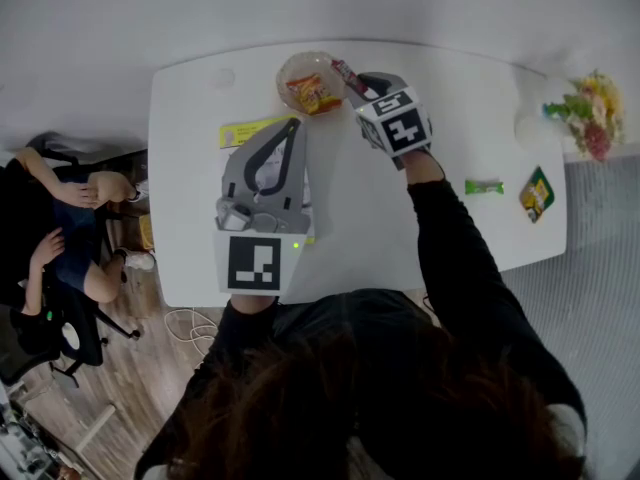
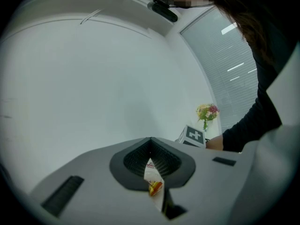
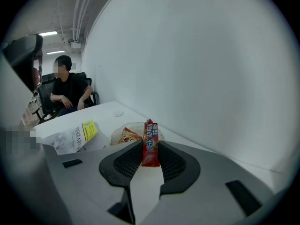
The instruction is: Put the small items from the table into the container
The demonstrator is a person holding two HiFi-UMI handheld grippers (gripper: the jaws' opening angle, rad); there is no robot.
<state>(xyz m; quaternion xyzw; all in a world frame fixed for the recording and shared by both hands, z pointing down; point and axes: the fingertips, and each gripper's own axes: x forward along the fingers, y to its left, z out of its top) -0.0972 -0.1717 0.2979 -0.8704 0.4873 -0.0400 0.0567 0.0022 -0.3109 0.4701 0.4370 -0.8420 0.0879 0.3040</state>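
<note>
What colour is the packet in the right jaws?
Mostly red packet; right gripper view shows it best.

White table (image 1: 400, 228) bears a bowl (image 1: 284, 76), paper (image 1: 243, 132), flowers (image 1: 590, 118) — green bar (image 1: 484, 186), yellow packet (image 1: 537, 193).

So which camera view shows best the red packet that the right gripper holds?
The right gripper view: the red packet stands upright between the jaws, print facing the camera. The head view shows only its end beyond the right gripper. The left gripper view misses it.

Soft, even overhead light keeps the white table (image 1: 190, 168) bright, with only faint shadows on it. Ceiling strips (image 3: 47, 33) beyond the table glare (slightly blown out). Both gripper views bulge and darken at their edges.
</note>
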